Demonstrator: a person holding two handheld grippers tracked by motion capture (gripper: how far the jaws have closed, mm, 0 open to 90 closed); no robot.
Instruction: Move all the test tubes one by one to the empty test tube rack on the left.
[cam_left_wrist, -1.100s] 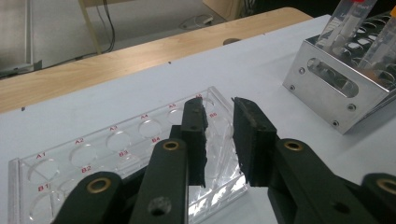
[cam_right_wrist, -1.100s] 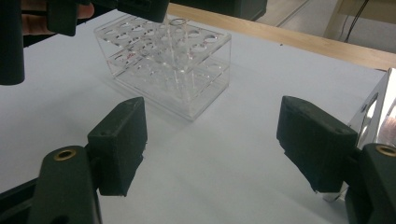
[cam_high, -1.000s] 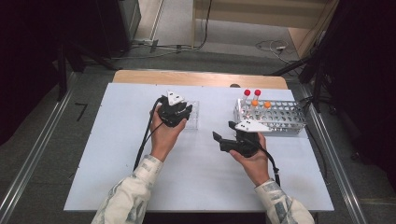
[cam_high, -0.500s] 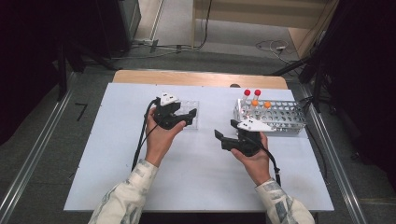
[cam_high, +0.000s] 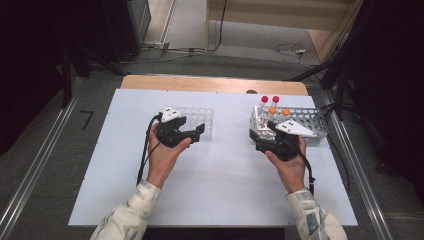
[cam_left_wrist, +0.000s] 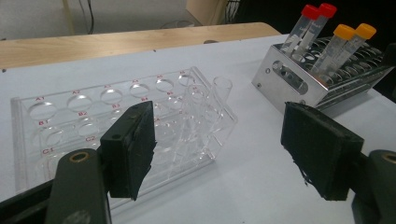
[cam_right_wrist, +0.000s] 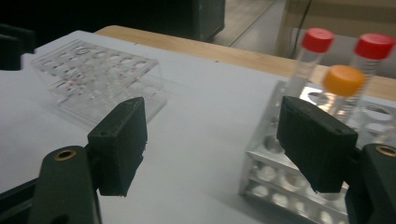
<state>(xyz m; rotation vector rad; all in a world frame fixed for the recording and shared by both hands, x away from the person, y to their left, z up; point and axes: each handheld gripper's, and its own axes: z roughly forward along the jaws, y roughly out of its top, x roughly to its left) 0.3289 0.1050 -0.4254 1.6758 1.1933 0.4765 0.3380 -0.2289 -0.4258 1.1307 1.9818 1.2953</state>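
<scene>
Left claw just opened, empty, beside clear rack

One camera hangs high on the person's side, looking forward and down over the whole bench. Two more ride low on the grippers, close in; both take in the clear rack and the metal rack.

left gripper: jaws wide apart, just been opening, nothing between them
right gripper: jaws wide apart, empty
</scene>
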